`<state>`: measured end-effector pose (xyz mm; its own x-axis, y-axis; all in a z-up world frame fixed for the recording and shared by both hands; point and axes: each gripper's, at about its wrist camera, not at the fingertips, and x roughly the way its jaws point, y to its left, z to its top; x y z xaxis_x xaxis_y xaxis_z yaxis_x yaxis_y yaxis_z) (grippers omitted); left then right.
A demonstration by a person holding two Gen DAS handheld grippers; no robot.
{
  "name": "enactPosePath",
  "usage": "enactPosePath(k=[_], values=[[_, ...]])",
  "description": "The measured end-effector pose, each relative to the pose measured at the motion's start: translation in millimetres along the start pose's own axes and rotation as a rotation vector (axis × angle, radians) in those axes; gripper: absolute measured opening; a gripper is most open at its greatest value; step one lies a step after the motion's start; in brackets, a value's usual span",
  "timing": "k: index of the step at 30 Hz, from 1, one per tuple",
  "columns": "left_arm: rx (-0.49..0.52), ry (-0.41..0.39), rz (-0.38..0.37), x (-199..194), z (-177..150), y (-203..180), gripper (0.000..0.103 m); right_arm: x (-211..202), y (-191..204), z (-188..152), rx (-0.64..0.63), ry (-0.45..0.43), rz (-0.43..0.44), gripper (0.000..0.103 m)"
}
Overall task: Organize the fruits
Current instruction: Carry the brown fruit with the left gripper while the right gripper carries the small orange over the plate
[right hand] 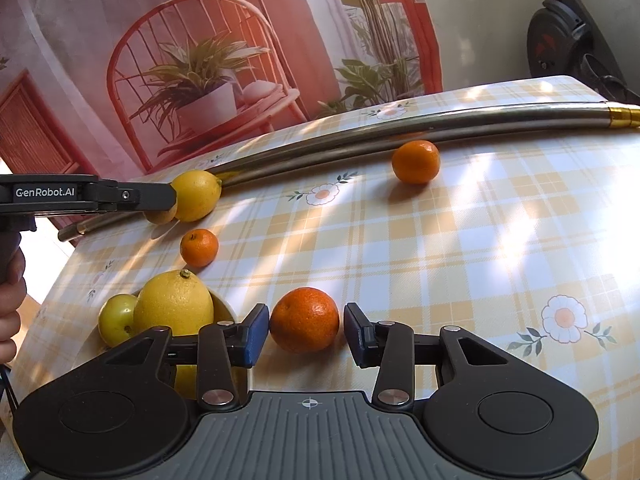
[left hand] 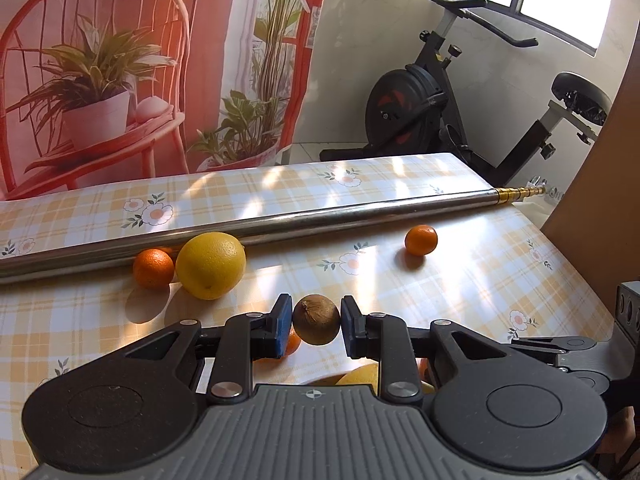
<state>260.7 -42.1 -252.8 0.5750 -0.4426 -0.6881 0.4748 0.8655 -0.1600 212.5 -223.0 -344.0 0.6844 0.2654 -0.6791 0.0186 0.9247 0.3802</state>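
Left wrist view: we see the left gripper (left hand: 316, 320) clamped on a small brown fruit (left hand: 316, 319), both blue pads touching its sides, the fruit raised above the plaid tablecloth (left hand: 460, 280). Beyond it, a large yellow citrus (left hand: 211, 265) touches a small orange (left hand: 153, 268), both just beside a long steel pole (left hand: 280, 222) lying across the table. A second small orange (left hand: 421, 240) sits apart to the right, near the pole. An exercise bike (left hand: 460, 100) stands behind the table; only this view shows it whole. Yellow fruit peeks out under the gripper body, mostly hidden.

Right wrist view: we see the right gripper (right hand: 306, 330) with jaws apart around a larger orange (right hand: 305, 319) resting on the cloth; whether the left pad touches we cannot tell, and a small gap shows at the right. Only here: a white bowl (right hand: 228, 308) at left holding a big lemon (right hand: 173, 305) and a yellow-green fruit (right hand: 117, 318). The other gripper's arm (right hand: 88, 196) reaches in, covering part of a yellow citrus by the pole.
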Motion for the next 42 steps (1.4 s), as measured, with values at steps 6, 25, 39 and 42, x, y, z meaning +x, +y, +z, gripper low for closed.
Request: enactPosePath(k=[6,25,39,42], values=[[-0.006,-0.002,-0.002,-23,-18,2,0.028,-3,0,-2,0.005,-0.014,-0.007,0.034],[-0.015,0.018,0.026,-75,-65,-1,0.028,-49,32,-2,-0.04,-0.113,0.028,0.034],[-0.009,0.115,0.024,-81,-110,-7,0.028,-59,74,-31,-0.118,-0.078,0.099,0.034],[-0.018,0.131,0.023,-76,-114,-7,0.028,-60,81,-36,-0.133,-0.059,0.115,0.034]])
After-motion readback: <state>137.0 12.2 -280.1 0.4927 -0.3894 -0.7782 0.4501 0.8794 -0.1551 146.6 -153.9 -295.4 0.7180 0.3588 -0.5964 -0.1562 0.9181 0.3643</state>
